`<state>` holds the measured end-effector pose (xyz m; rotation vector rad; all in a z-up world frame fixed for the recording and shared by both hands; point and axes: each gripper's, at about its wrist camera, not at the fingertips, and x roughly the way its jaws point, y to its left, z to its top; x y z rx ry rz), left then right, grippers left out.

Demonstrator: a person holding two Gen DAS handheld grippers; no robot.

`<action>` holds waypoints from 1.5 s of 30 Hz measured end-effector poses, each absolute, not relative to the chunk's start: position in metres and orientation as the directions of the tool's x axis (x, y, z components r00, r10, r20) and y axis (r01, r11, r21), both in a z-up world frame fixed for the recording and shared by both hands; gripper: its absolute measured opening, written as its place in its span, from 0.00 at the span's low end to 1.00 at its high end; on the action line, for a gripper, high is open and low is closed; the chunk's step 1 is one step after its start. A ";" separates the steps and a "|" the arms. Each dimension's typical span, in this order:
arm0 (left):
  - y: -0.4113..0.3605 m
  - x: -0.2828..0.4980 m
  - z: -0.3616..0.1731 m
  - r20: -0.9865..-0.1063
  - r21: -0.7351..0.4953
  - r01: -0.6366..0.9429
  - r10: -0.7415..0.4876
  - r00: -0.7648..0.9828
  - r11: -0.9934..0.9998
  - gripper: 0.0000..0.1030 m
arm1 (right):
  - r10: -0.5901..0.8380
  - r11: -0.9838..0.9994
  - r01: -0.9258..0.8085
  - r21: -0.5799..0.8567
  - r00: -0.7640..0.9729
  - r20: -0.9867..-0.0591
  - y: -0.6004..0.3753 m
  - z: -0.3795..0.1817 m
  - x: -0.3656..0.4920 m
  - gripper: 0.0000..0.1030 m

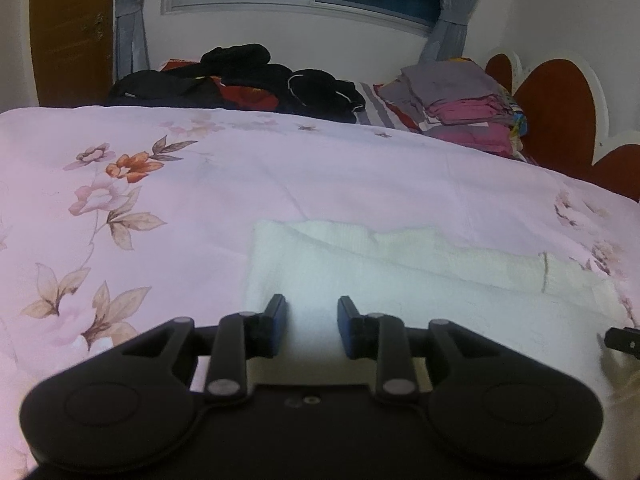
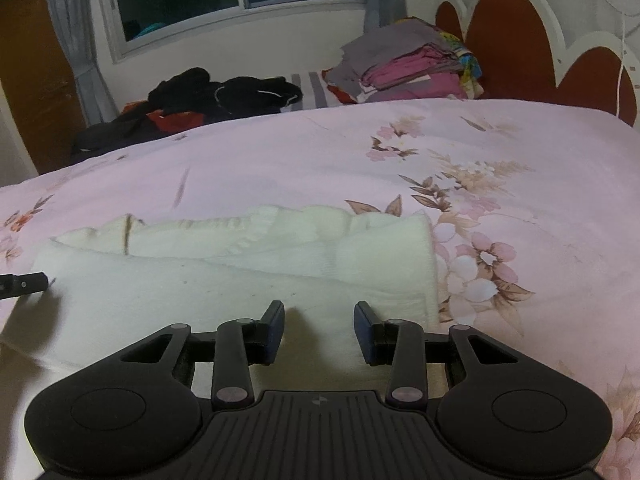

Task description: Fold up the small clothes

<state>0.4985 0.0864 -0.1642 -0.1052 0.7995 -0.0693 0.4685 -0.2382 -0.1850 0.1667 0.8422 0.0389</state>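
- The left gripper (image 1: 312, 326) has its jaws parted with nothing pinched between them; only white cloth shows through the gap, and the dark blue pads (image 1: 278, 326) do not press on it.
- The right gripper (image 2: 319, 330) is likewise released, its jaws a little wider apart, poised over the near right part of the same cloth without clasping it.
- The tip of the other gripper shows at the edge of each view, so the two stand side by side over one garment.
- The white garment (image 2: 224, 276) lies flat on the bedspread (image 1: 200, 184), just ahead of both grippers. Its far part looks already folded over into a thicker band; its right end (image 2: 420, 248) is a straight, doubled edge.
- As I judge it, the fold is partly made and the hands are between grasps. The next move calls for each gripper to nip a near edge or corner, lift evenly and carry it over without dragging the layers askew.
- The garment is a soft ribbed knit, thick and limp, with a thin dark seam line (image 2: 127, 236) near its left end.
- The bedspread is smooth pale pink cloth printed with flowers and leaves.
- Farther back lie a heap of dark clothes (image 1: 256, 80) and a neat stack of folded grey and pink textiles (image 2: 408, 64), below a window.
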 end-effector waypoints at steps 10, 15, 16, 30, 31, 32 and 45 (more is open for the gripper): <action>0.060 0.472 -0.154 -0.701 -0.133 0.111 -0.173 0.691 0.985 0.28 | 0.136 0.987 -0.030 0.156 0.661 -0.738 -0.221 -0.181 0.456 0.37; 0.050 0.459 -0.171 -0.727 -0.113 0.140 -0.178 0.663 0.984 0.29 | 0.115 0.993 -0.041 0.115 0.637 -0.762 -0.223 -0.191 0.450 0.37; 0.050 0.456 -0.175 -0.724 -0.097 0.147 -0.171 0.668 0.984 0.30 | 0.108 0.993 -0.037 0.110 0.633 -0.767 -0.227 -0.195 0.448 0.37; 0.042 0.455 -0.174 -0.732 -0.060 0.127 -0.130 0.669 0.990 0.31 | 0.101 0.995 -0.057 0.084 0.651 -0.752 -0.251 -0.203 0.434 0.37; 0.041 0.455 -0.173 -0.736 -0.058 0.120 -0.124 0.666 0.991 0.31 | 0.102 0.995 -0.063 0.080 0.651 -0.753 -0.251 -0.203 0.435 0.37; 0.040 0.455 -0.172 -0.741 -0.058 0.112 -0.118 0.662 0.992 0.31 | 0.103 0.995 -0.069 0.077 0.649 -0.753 -0.250 -0.202 0.436 0.37; 0.038 0.409 -0.150 -0.760 -0.103 0.114 -0.152 0.632 0.988 0.38 | 0.256 0.967 -0.166 0.195 0.643 -0.722 -0.232 -0.169 0.405 0.37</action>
